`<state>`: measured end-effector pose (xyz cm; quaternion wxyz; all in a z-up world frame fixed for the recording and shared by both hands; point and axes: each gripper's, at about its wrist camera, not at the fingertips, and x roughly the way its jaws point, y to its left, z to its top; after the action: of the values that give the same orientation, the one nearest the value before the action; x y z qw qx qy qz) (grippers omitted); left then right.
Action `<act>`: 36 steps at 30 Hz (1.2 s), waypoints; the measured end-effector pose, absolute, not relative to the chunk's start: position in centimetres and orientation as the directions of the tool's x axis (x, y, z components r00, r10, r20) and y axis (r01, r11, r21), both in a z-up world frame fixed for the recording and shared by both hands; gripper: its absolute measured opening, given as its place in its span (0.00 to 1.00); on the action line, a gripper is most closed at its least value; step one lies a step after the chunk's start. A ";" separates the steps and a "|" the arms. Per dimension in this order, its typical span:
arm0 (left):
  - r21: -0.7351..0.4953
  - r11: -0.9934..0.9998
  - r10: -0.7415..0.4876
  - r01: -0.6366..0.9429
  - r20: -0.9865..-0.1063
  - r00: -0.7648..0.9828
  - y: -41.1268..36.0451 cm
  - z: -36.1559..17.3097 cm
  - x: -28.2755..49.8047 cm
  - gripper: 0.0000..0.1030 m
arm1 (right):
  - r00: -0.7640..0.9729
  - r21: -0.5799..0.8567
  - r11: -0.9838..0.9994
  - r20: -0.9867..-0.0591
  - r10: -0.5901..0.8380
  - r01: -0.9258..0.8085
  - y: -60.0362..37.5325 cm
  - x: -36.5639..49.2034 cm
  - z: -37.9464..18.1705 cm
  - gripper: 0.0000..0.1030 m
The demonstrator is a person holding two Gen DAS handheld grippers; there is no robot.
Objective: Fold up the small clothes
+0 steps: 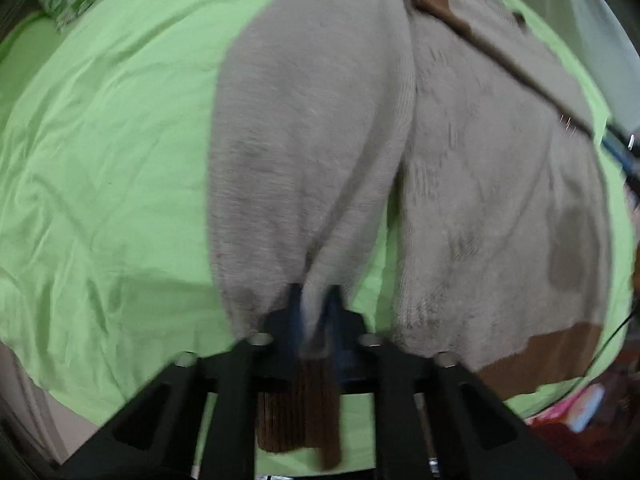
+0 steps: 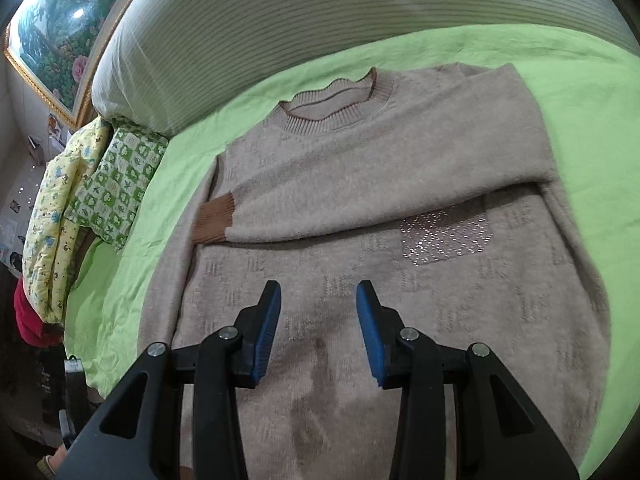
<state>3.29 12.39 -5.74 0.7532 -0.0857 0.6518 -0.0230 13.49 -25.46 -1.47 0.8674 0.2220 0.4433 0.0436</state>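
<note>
**Inspector:** Where is the sweater (image 2: pixel 360 208)?

**Assistant:** It lies flat on the green sheet (image 2: pixel 580 80) of the bed, collar toward the headboard (image 2: pixel 280 12). One sleeve (image 2: pixel 380 184) is folded across the chest, its brown cuff (image 2: pixel 214 218) at the body's edge.

**Inspector:** And the left gripper (image 1: pixel 316 312)?

**Assistant:** Its jaws pinch the other sleeve (image 1: pixel 304 152) just above the cuff, which hangs below them.

**Inspector:** The right gripper (image 2: pixel 318 320)?

**Assistant:** Its jaws are spread, holding nothing, over the lower front. Patterned pillows (image 2: pixel 112 184) sit beside the headboard.

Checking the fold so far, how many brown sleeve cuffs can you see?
2. One brown cuff lies folded across the sweater's chest, at its left edge; the other cuff hangs below the shut left hand-held gripper, which pinches that sleeve.
</note>
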 end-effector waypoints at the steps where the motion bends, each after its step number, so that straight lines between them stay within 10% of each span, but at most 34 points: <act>1: -0.195 0.977 -0.180 -0.085 -0.970 0.162 12.8 -4.9 3.3 0.03 | 0.607 0.424 0.897 -0.748 0.269 0.125 -25.6 13.2 -1.4 0.39; 18: -0.558 0.754 -0.652 0.345 -0.581 0.486 -6.7 16.5 18.3 0.07 | 0.660 0.457 0.858 -0.722 0.205 0.234 -30.4 10.2 -1.0 0.39; 21: -0.478 0.807 -0.590 0.346 -0.677 0.440 -10.6 13.8 20.4 0.49 | 0.656 0.463 0.840 -0.732 0.183 0.283 -32.0 9.9 -1.5 0.39; 36: -0.052 0.994 -0.079 0.096 -0.951 0.300 8.7 -3.0 12.5 0.54 | 0.599 0.526 0.804 -0.749 0.284 0.277 -32.4 12.0 -4.3 0.50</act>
<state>12.52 8.71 -2.97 0.8061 0.0074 0.5893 -0.0541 12.04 -32.43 -4.34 0.8375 0.3132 0.4478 0.0020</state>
